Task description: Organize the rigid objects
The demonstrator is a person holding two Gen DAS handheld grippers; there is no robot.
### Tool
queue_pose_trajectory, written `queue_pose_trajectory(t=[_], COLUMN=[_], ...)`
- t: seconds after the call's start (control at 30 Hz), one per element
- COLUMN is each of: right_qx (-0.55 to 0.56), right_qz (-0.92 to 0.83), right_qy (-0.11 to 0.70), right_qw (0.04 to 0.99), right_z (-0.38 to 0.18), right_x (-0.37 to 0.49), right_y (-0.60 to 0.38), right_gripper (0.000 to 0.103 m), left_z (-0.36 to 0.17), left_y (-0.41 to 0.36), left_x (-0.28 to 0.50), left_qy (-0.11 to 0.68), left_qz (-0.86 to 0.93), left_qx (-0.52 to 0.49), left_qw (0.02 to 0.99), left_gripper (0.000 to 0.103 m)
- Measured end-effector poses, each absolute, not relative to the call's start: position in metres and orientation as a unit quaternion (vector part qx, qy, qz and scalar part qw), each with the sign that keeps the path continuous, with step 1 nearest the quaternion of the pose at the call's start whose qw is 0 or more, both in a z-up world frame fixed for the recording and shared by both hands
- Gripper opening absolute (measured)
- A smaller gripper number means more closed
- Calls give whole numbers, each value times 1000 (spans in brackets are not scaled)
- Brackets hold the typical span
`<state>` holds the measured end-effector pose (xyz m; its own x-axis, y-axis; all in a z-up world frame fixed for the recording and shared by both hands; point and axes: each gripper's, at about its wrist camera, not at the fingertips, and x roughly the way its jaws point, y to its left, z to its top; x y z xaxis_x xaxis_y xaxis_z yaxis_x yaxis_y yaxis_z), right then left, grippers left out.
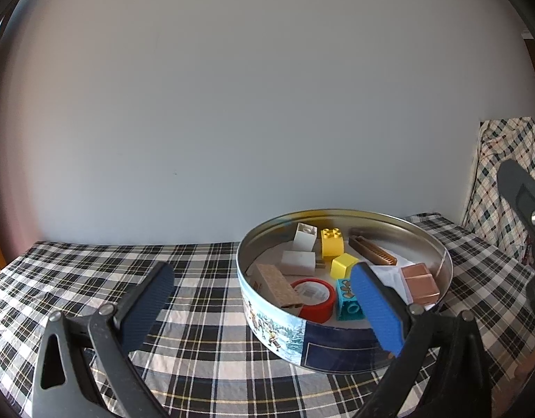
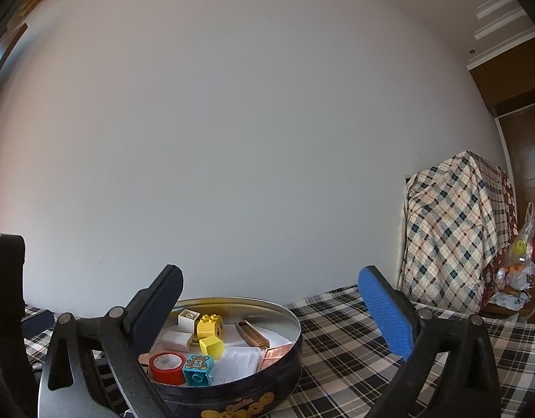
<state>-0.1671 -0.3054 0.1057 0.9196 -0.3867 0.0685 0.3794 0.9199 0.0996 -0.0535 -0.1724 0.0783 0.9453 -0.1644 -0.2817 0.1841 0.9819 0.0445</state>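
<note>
Plaid-clothed desk (image 1: 204, 278) against a bare wall. Your left gripper (image 1: 264, 308) and right gripper (image 2: 270, 308) gape empty; the filled cookie tin (image 1: 337, 345) sits between both jaws, so a careless closing could tip it.

Shiny metal tin (image 1: 424, 240), glossy plastic bricks (image 1: 331, 242), woven checked tablecloth (image 1: 204, 271), perhaps cotton.

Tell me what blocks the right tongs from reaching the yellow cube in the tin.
Only the tin's near wall. The right tongs are open and empty, level behind it, and the yellow cube lies below the rim, so they must come over the top.
</note>
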Motion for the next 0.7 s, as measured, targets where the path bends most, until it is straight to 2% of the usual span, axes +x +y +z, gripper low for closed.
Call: queue_pose_trajectory(t=[0.7], right_qx=[44], right_qz=[-198], right_qy=[-61], right_qw=[977], right_z=[107], right_x=[-173], right_y=[-306], right_gripper=[102], left_z=[77], left_y=[-172], left_x=[-53], left_qy=[143], left_qz=[-86], left_qx=[37], left_qw=[985], left_gripper=[103])
